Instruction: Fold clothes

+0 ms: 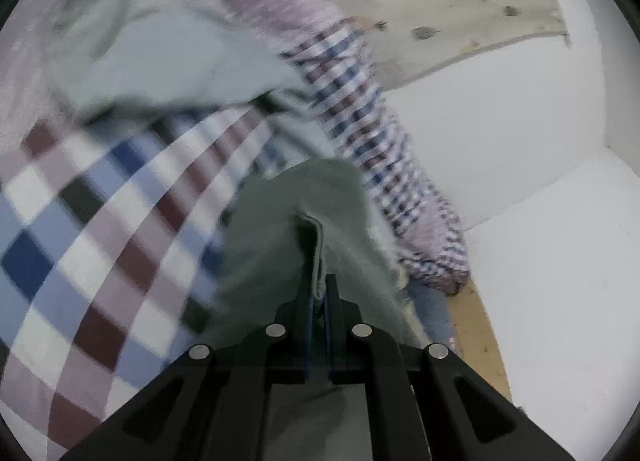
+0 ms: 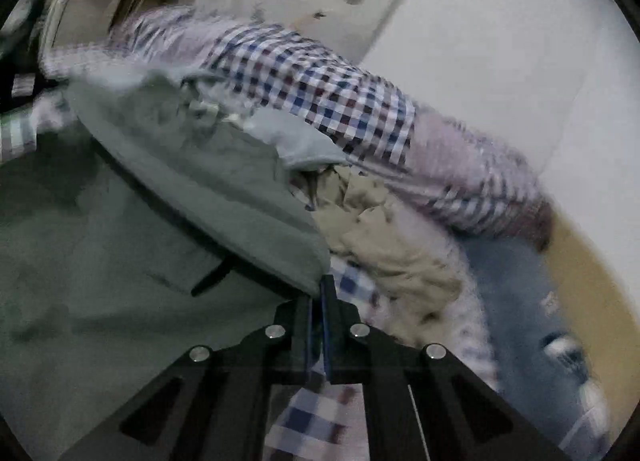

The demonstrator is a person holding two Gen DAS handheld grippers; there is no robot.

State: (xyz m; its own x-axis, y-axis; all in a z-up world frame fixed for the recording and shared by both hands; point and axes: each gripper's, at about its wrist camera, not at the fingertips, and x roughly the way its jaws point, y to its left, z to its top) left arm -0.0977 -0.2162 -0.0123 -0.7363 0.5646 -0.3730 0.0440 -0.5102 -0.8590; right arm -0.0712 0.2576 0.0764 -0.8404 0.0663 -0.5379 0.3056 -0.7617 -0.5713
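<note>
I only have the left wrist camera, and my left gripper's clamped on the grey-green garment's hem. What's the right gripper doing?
Observer: The right gripper is shut, with its tips at a corner of the grey-green garment. I cannot tell whether it pinches cloth.
Operator: Anything beside it?
Observer: A crumpled beige garment lies just right of the tips.
Operator: And underneath?
Observer: Checked fabric shows below the fingers.

A garment hem lies between the left fingers, with a checked cloth to their left. In the right wrist view, a crumpled garment lies just right of the fingers, and a checked shirt lies beyond it.
</note>
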